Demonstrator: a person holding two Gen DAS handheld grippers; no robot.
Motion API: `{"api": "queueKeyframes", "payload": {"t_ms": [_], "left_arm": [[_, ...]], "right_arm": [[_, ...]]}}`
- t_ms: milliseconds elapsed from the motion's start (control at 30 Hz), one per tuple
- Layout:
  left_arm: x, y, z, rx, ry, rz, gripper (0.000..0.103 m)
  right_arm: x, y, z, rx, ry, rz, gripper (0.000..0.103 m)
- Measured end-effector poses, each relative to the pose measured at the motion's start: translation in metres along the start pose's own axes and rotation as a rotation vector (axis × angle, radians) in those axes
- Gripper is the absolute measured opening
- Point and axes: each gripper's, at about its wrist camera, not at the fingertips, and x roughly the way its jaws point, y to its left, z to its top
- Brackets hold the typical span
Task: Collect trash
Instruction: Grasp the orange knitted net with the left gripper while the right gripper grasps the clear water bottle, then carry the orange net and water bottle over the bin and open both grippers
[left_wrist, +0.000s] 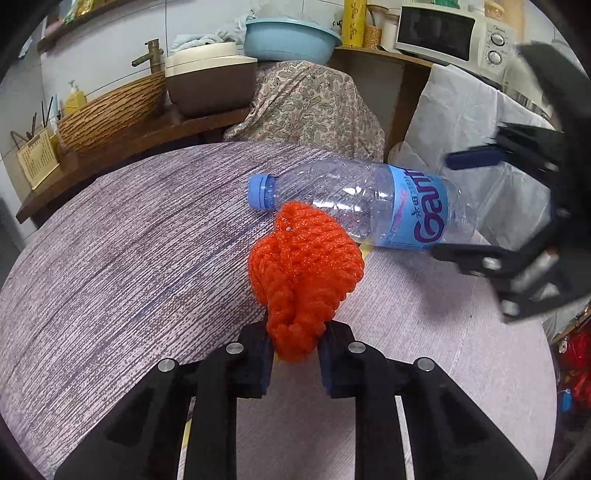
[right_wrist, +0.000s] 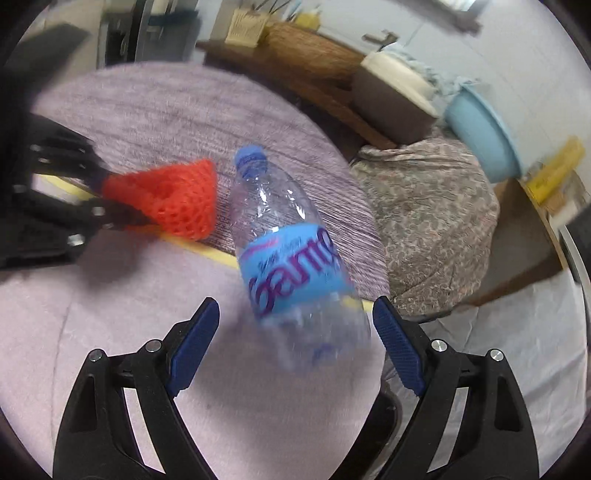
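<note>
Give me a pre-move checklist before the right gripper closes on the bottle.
1. Left gripper clamped on the orange net: ok.
2. Right gripper jaws open wide: ok.
3. Plastic bottle lies between the right fingers, pads not touching: ok.
4. Bottle cap on: ok.
5. Net clear of the bottle: cannot tell; they overlap in the left wrist view.
6. Trash bin in sight: not ok.

Both grippers alike: left gripper (left_wrist: 295, 363) and right gripper (right_wrist: 295, 349) have black plastic finger arms with triangular cut-outs, silver round screw heads at the pivots, and dark blue ribbed pads (right_wrist: 400, 350) on the inner finger faces.
</note>
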Motion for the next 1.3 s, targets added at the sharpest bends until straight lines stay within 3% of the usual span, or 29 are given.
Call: {"api": "queueKeyframes", "payload": {"t_ms": [133,267,333,433,667,967,1100,1300], "left_arm": [[-0.007,0.007,-0.005,-0.004,-0.007,-0.013,0.02],[-0.014,0.014,-0.008,-0.012,-0.018,-0.019,0.02],[-0.016,0.016,-0.009,-0.014,-0.02,-0.021,0.02],[-0.017,0.018,-0.009,-0.016,-0.023,-0.021,0.02],[-0.019,0.013,-0.011,-0.027,-0.029,-0.032,0.02],[-0.033,-0.017,-0.009,0.003,-0.051,-0.061,0.02],[-0.038,-0.043,-0.005,0.032,-0.067,-0.085,0.02],[-0.042,-0.099,0.004,0.103,-0.088,-0.143,0.02]], "right_arm": [[0.039,0.012,0.023,-0.141,0.139,-0.041,0.084],[0.059,0.019,0.029,-0.193,0.207,-0.079,0.084],[0.058,0.017,0.028,-0.187,0.204,-0.066,0.075],[0.058,0.019,0.026,-0.172,0.206,-0.064,0.072],[0.034,0.019,0.011,-0.093,0.135,-0.018,0.071],[-0.021,-0.008,-0.042,0.205,-0.024,0.102,0.071],[-0.045,-0.017,-0.078,0.31,-0.094,0.108,0.071],[-0.083,-0.038,-0.141,0.479,-0.176,0.031,0.071]]}}
